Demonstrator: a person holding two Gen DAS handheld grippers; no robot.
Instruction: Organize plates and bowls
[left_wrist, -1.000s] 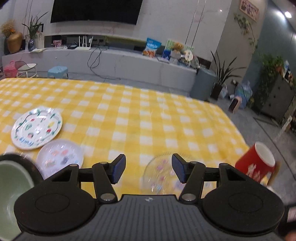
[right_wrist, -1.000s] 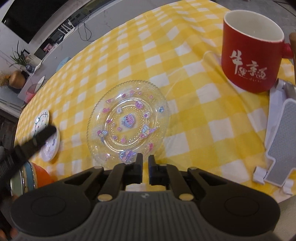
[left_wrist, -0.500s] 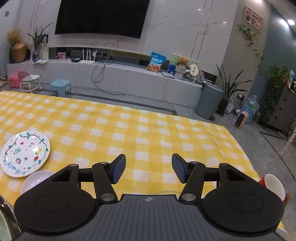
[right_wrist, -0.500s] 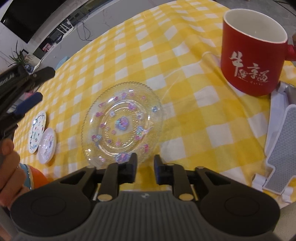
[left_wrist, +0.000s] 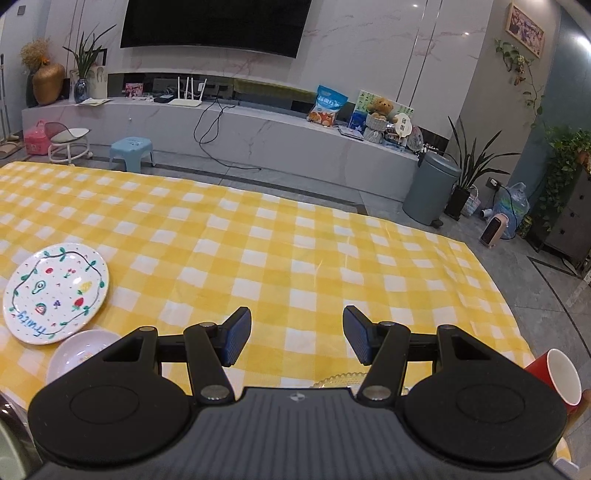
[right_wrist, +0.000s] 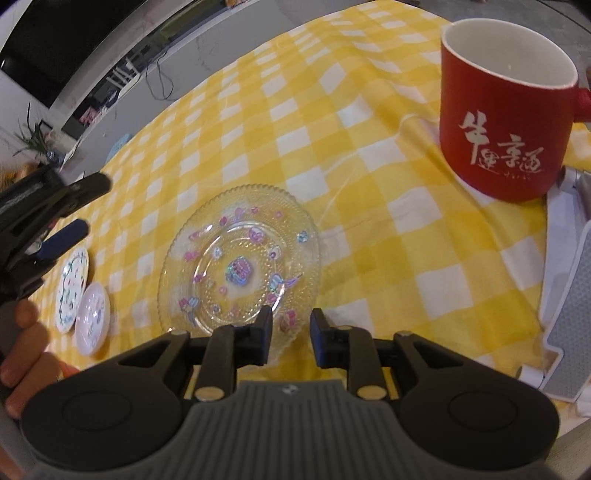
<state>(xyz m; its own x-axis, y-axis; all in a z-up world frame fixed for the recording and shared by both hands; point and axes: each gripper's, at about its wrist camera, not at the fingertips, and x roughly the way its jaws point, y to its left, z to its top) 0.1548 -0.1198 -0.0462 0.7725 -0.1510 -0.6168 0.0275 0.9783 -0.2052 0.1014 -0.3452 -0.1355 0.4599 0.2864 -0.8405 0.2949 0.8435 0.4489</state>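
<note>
A clear glass plate (right_wrist: 240, 266) with pink and blue decals lies on the yellow checked cloth. My right gripper (right_wrist: 291, 332) is at its near rim; the jaws are closing with the rim between them, and a gap still shows at the pads. My left gripper (left_wrist: 295, 339) hangs open over the cloth with nothing in it, and it also shows at the left of the right wrist view (right_wrist: 79, 210). To the left lie a white fruit-pattern plate (left_wrist: 55, 291) and a smaller white plate (left_wrist: 81, 354). Only a sliver of the glass plate's rim (left_wrist: 340, 380) shows under the left gripper.
A red mug (right_wrist: 506, 122) with white characters stands at the right near the table's edge. Beside it a white and grey object (right_wrist: 569, 325) lies on the cloth. A person's hand (right_wrist: 26, 350) holds the left gripper. Beyond the table are a floor and a TV bench.
The right jaws went from shut to apart around the glass plate's near rim. The left gripper's view swung up and back, so the plates now sit lower and the glass plate is nearly hidden.
</note>
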